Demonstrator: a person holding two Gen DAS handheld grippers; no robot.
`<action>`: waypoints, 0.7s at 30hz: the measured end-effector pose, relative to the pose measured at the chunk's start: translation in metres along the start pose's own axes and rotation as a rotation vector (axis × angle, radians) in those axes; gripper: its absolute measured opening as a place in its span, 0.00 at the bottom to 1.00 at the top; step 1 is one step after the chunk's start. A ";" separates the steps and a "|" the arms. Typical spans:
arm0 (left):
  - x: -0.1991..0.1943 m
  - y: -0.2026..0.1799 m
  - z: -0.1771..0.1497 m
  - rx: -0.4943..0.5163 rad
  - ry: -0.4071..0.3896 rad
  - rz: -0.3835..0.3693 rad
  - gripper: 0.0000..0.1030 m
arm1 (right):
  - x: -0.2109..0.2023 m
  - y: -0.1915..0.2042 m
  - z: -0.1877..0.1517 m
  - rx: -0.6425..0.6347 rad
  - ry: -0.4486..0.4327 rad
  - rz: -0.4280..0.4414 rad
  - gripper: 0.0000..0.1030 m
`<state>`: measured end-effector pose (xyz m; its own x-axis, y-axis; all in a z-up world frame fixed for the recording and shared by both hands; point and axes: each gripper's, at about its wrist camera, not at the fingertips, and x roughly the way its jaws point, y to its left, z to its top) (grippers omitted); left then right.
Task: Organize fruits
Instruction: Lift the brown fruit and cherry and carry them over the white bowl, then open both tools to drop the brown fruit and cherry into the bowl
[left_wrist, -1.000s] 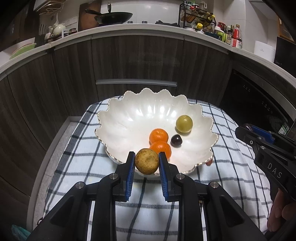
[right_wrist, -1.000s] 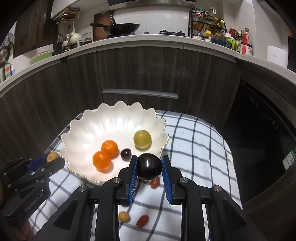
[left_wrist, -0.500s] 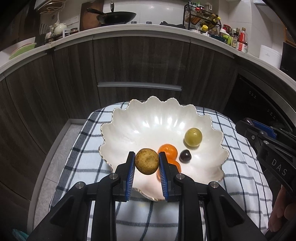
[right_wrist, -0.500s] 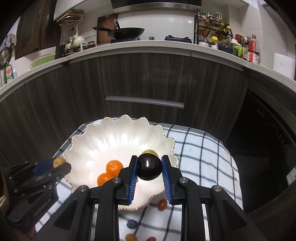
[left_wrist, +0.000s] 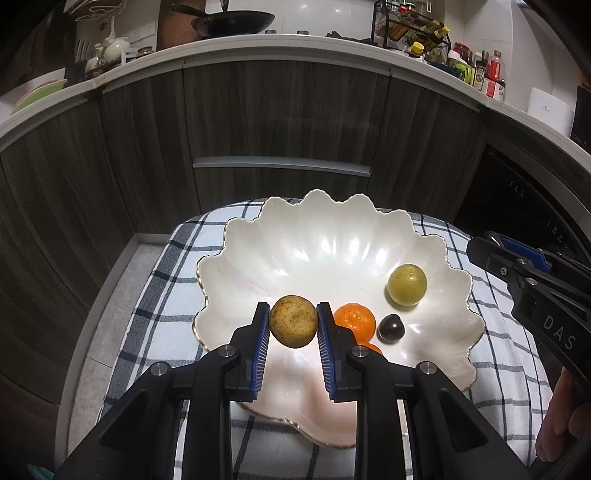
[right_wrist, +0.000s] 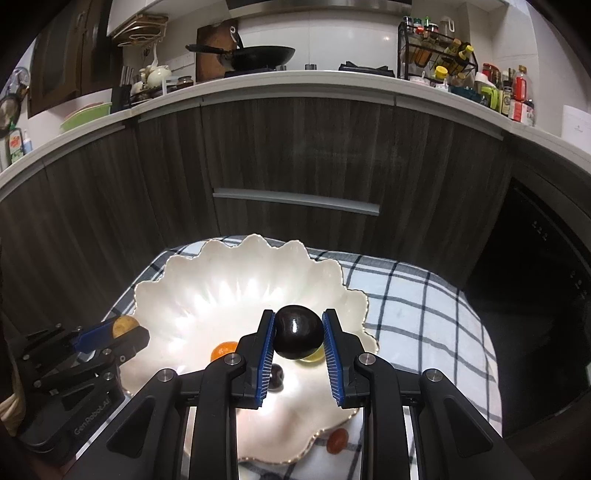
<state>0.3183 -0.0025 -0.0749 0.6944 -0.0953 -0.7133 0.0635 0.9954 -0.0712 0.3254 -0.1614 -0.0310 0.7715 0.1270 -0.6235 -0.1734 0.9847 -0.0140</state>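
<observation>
Both hand-held grippers advanced over bowl (left_wrist: 436, 240), clamping brown fruit (left_wrist: 293, 326), dark plum (right_wrist: 297, 331)

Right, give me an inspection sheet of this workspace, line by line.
Surface: checked cloth under the white scalloped bowl.
Job's things: green fruit, orange and small dark fruit in the bowl.
Clutter: small red fruit on the cloth.
Tongs: left tongs hold a brown fruit; right tongs hold a dark plum.
Cables: nothing seen.
Surroundings: dark cabinets, wok on the counter.
</observation>
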 end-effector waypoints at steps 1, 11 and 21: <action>0.003 0.001 0.001 0.002 0.005 -0.002 0.25 | 0.003 0.000 0.001 -0.001 0.003 0.002 0.26; 0.023 0.004 0.001 -0.004 0.047 -0.012 0.25 | 0.028 0.007 0.005 -0.033 0.045 0.038 0.26; 0.034 0.005 -0.006 -0.004 0.080 -0.023 0.25 | 0.043 0.011 0.001 -0.051 0.085 0.052 0.26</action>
<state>0.3383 -0.0012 -0.1036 0.6331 -0.1187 -0.7649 0.0762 0.9929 -0.0909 0.3572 -0.1454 -0.0567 0.7061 0.1646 -0.6887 -0.2441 0.9696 -0.0185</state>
